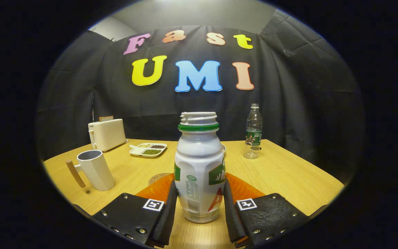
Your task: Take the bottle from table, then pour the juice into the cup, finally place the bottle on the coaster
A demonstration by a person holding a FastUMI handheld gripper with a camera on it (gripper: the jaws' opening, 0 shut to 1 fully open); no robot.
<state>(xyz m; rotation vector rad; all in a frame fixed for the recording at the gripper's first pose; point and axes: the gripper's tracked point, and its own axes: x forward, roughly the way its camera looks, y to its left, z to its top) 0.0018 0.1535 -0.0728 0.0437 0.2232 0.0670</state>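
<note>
- The bottle [200, 169] stands straight up in the low middle of the frame, right between the two fingers of the gripper [200, 211].
- Its long side runs up and down. Its top is open, with no cap on it.
- Both fingers look pressed on the sides of the bottle, so the gripper seems to be holding it. The bottle's bottom looks to be on the table [282, 173].
- The cup [95, 169] is at the lower left, on the left side of the bottle and a bit further back. Its handle points left.
- The coaster [157, 178] peeks out just behind the bottle, on its left. Most of it is hidden.
- The juice inside the bottle cannot be seen.
</note>
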